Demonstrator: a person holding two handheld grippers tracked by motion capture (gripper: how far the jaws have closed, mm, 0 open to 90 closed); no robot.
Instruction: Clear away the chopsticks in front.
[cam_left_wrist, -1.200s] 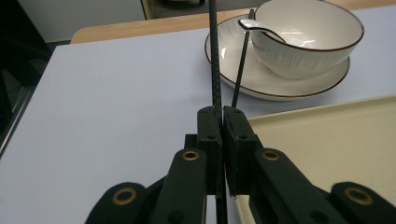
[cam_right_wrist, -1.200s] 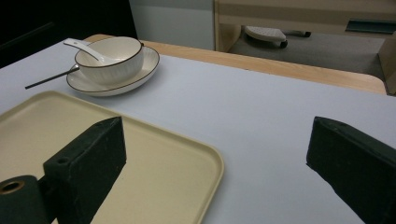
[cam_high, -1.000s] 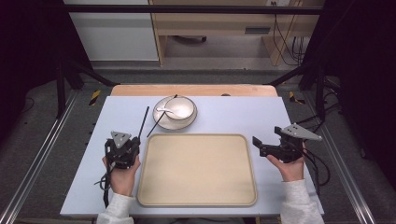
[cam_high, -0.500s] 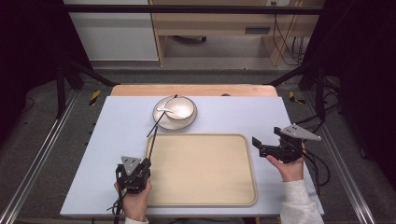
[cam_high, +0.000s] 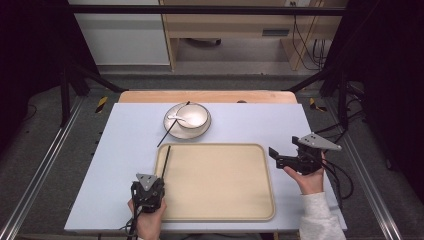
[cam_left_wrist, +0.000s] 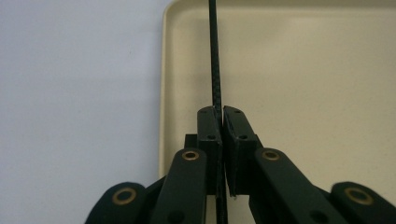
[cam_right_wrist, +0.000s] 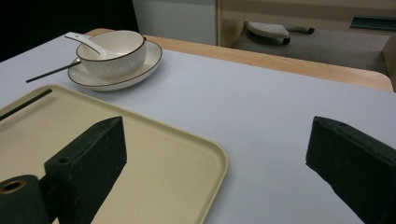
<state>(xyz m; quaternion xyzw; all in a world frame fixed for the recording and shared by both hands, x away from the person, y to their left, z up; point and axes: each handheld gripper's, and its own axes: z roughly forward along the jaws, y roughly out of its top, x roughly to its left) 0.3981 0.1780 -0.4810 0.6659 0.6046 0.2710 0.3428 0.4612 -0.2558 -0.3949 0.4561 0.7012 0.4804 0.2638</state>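
Two chopsticks are showing: one chopstick (cam_high: 165, 161) is being pinched between the pressed-together jaws of the left gripper (cam_high: 152, 186), lying along the left inner edge of the tray (cam_high: 220, 212); the other chopstick (cam_high: 172, 125) is resting across the plate (cam_high: 170, 131) at about 12 o'clock from the tray, its tip pointing toward 7 o'clock onto the tabletop (cam_high: 120, 150). One bowl (cam_high: 192, 116) is sitting on that plate, and one white spoon (cam_high: 176, 118) is leaning in the bowl.

In the left gripper view, the held chopstick is running off the top of the picture, so its far end is cut off, and its near end is disappearing between the jaws. In the right gripper view, the spoon's scoop is hidden inside the bowl.

Down at 7 o'clock of the tray, the left hand (cam_high: 147, 220) is holding its gripper low, jaws pointing toward 12 o'clock. At 3 o'clock of the tray, the right hand (cam_high: 307, 177) is holding the right gripper (cam_high: 275, 154) above the tabletop, jaws spread wide with nothing between them, aimed toward 9 o'clock.
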